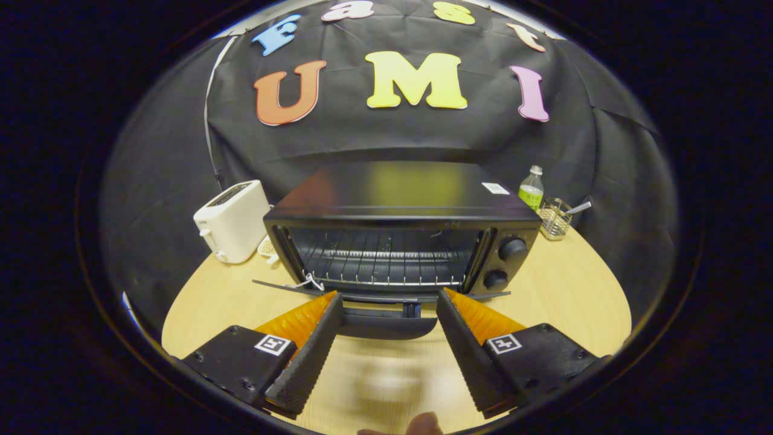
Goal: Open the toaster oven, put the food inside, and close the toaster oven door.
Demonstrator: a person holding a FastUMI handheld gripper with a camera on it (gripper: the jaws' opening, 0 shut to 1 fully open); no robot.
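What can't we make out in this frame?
- Food: a pale blur on the table between the open gripper fingers, motion-smeared in the gripper view.
- Small item behind the toaster: mostly hidden by the oven.
- Bottle label: too small.

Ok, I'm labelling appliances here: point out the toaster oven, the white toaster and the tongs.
toaster oven (386,192): gripper view, its top panel.
white toaster (232,222): gripper view, its side wall.
tongs (389,299): gripper view, midway between open tips.
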